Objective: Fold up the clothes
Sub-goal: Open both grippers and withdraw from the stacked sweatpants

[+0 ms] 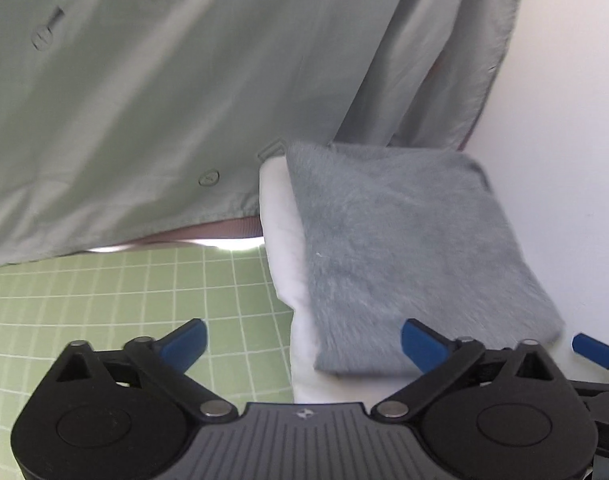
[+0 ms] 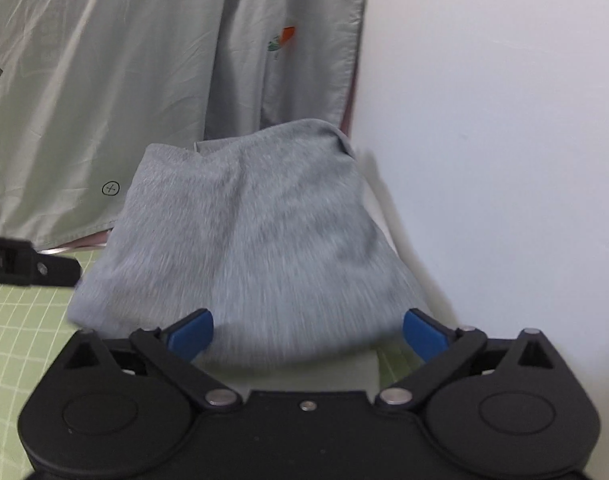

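A folded grey fleecy cloth [image 1: 416, 264] lies on top of a folded white cloth [image 1: 288, 240] at the right side of the green grid mat [image 1: 124, 300]. My left gripper [image 1: 302, 344] is open just in front of this stack, its blue fingertips [image 1: 186, 342] apart and holding nothing. In the right wrist view the grey cloth [image 2: 248, 240] fills the middle, blurred at its near edge. My right gripper [image 2: 306, 334] is open, its jaws spread on either side of the cloth's near edge. A blue tip of the right gripper [image 1: 594, 350] shows at the far right of the left wrist view.
A pale green sheet [image 1: 164, 100] with small printed marks hangs behind the mat, also in the right wrist view [image 2: 124, 80]. A white wall [image 2: 484, 140] stands to the right. Part of the left gripper's black body [image 2: 28, 266] shows at the left.
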